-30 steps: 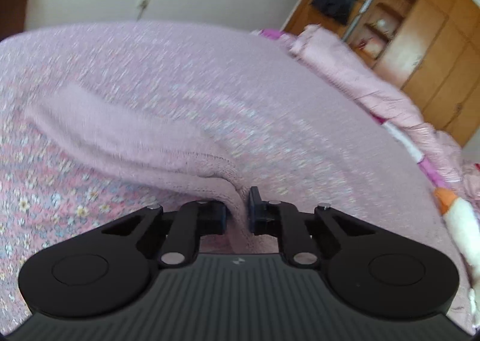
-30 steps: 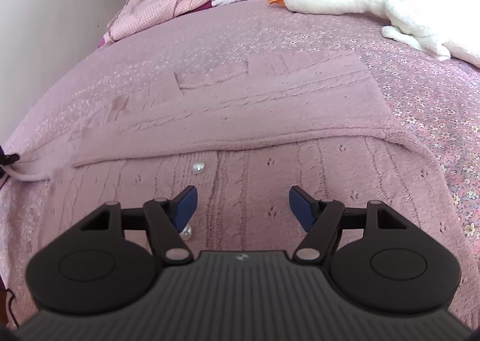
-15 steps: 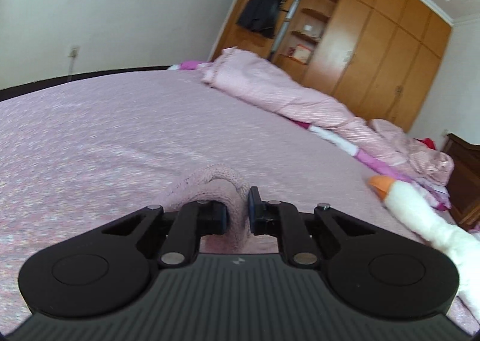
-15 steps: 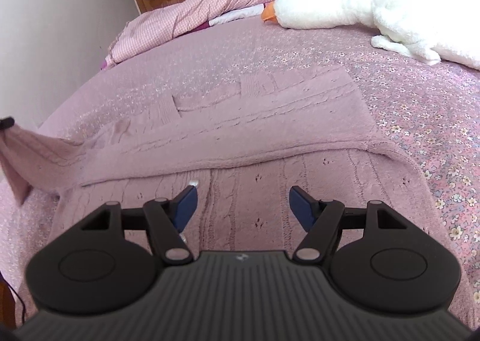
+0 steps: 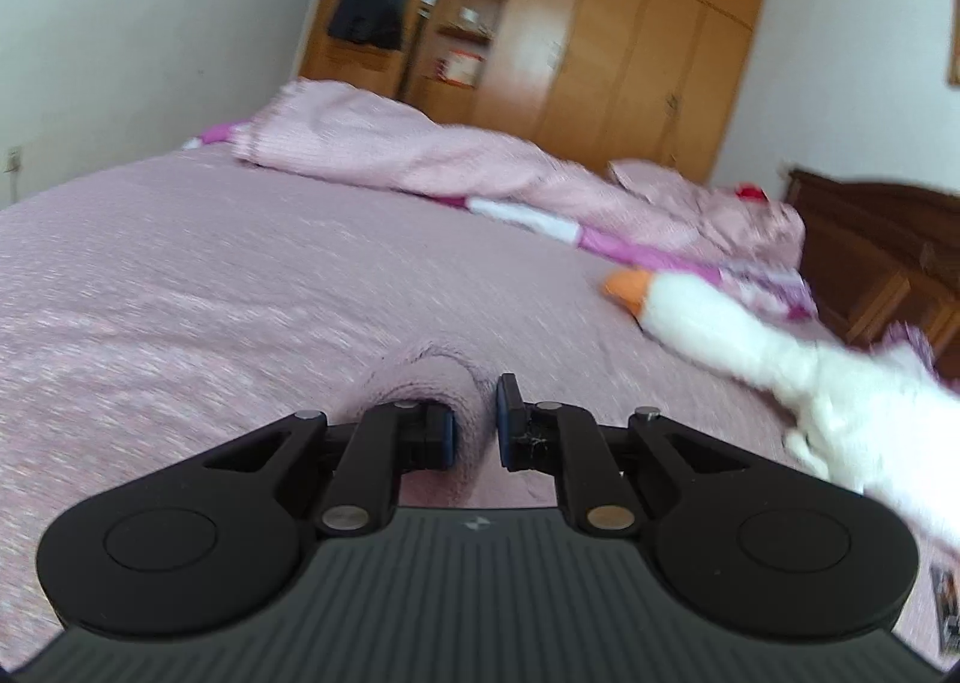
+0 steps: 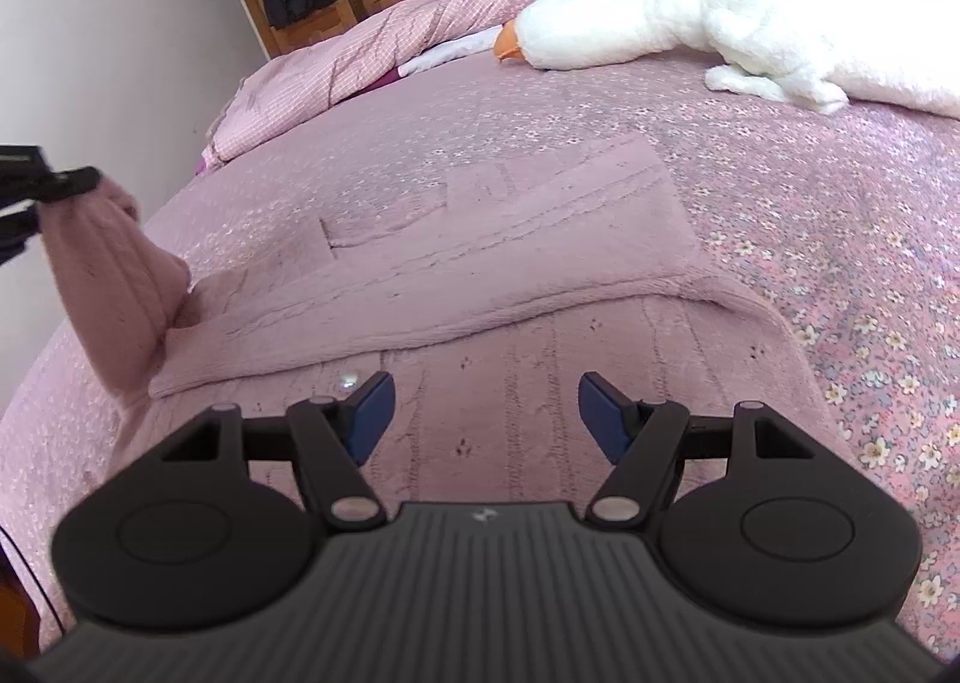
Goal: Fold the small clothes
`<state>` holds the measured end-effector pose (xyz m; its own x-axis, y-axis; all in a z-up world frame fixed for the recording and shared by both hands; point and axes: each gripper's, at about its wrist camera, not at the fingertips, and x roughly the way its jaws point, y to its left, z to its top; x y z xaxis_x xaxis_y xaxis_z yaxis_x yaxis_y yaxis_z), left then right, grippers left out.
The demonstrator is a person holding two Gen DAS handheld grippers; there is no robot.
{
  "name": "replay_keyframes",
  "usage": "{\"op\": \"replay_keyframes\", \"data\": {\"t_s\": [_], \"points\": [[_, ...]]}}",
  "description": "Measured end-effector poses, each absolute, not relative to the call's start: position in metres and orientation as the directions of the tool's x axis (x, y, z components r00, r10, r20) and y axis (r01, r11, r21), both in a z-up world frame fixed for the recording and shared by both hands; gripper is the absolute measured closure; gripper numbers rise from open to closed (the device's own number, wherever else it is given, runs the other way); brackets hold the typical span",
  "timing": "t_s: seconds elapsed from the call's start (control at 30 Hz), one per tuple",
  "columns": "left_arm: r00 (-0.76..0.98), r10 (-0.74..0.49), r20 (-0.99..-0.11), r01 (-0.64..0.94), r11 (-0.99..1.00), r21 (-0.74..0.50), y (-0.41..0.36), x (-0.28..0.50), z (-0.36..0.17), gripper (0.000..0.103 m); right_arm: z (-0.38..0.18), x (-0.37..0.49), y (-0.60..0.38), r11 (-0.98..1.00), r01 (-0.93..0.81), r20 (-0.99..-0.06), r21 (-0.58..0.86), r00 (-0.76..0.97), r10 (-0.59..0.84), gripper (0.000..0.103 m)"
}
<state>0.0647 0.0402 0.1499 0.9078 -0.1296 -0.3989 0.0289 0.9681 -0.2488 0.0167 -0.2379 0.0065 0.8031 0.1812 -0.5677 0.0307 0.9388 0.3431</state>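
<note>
A sleeve (image 6: 114,287) of the pink knitted cardigan (image 6: 480,275) is gripped by the closed left claw (image 5: 475,422), lifted beside the garment's body, over which the right claw (image 6: 486,410) is held open.

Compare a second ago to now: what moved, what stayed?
The left gripper, jaws shut on the sleeve, has lifted it off the bed and is swinging it in over the cardigan. Nothing was grasped or released. The right gripper stays open above the cardigan's front; the plush goose has not moved.
</note>
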Motion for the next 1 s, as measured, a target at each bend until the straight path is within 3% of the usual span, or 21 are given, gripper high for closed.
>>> {"op": "replay_keyframes", "data": {"t_s": [0.5,0.73,0.83,1.0], "points": [[0.745,-0.234,-0.625,0.149,0.971,-0.185,-0.032,0.101,0.042,0.087,-0.007,0.012,-0.267,0.919,0.086,-0.573,0.384,0.803,0.164,0.033],[0.703,-0.26,-0.662,0.179,0.966,-0.188,-0.028,0.097,0.041,0.036,-0.008,0.013,-0.268,0.917,0.081,-0.571,0.391,0.803,0.173,0.033],[0.714,-0.211,-0.667,0.172,0.977,-0.125,-0.023,0.086,0.047,0.028,-0.006,0.014,-0.267,0.917,0.073,-0.566,0.393,0.805,0.179,0.033],[0.699,-0.153,-0.699,0.145,0.987,-0.071,-0.002,0.07,0.054,0.027,0.0,0.016,-0.259,0.919,0.044,-0.554,0.391,0.809,0.197,0.033]]}}
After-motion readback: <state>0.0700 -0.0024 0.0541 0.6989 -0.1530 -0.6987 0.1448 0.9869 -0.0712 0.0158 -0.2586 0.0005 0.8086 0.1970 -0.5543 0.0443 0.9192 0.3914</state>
